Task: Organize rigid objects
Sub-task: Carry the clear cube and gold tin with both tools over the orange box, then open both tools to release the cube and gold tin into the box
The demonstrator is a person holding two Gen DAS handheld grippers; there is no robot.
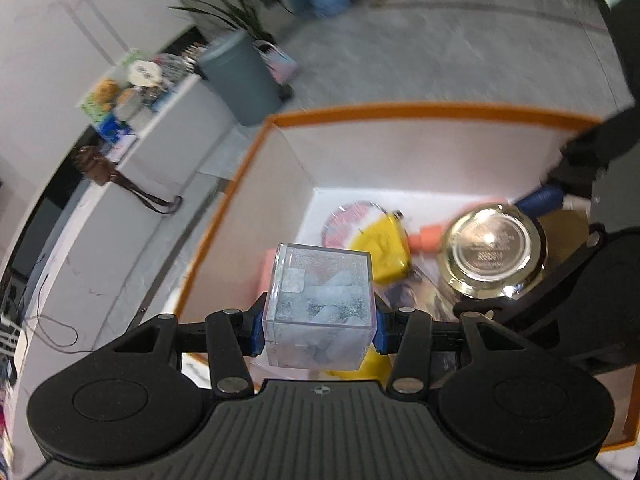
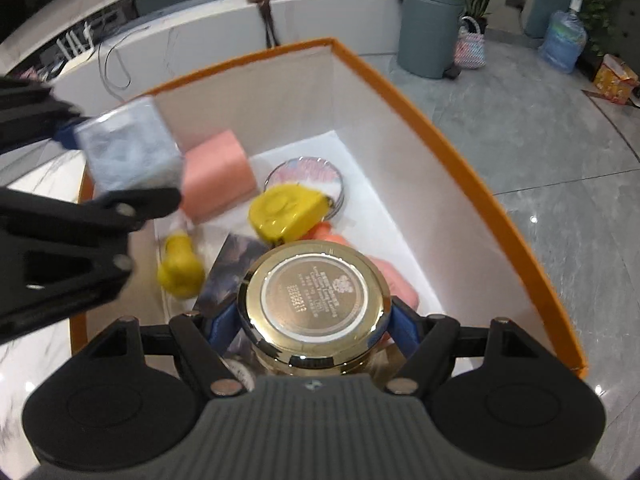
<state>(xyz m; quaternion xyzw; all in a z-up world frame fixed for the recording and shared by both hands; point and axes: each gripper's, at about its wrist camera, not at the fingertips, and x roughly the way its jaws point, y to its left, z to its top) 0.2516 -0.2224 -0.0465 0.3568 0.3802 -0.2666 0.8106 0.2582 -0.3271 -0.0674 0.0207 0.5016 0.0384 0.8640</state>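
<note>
Right now your left claw (image 1: 319,330) is clamped on a clear plastic cube (image 1: 319,306), its blue pads pressing the two opposite side walls, and the cube hangs above the near edge of the orange-rimmed box (image 1: 400,110). It looks stiff and light, with pale loose pieces inside, but the smooth walls are likely slippery, so keep the pads flat on the faces, not on the corners.

Your right claw (image 2: 314,330) is closed around a glass jar (image 2: 314,300) with a gold lid, gripped at the sides just under the lid and held over the near part of the box. Judge it the heavier and more breakable of the two; the shiny rim gives little friction, so hold below the lid's lip and set it down gently, not dropped.

Inside the box lie a pink block (image 2: 218,172), a yellow tape measure (image 2: 286,210), a round clear-lidded tin (image 2: 308,174), a small yellow bottle (image 2: 180,266) and something orange, partly hidden. Free floor in the box is scarce, so pick bare white patches for both.

Beyond stand a white table (image 2: 340,4) and a grey bin (image 2: 430,24).
</note>
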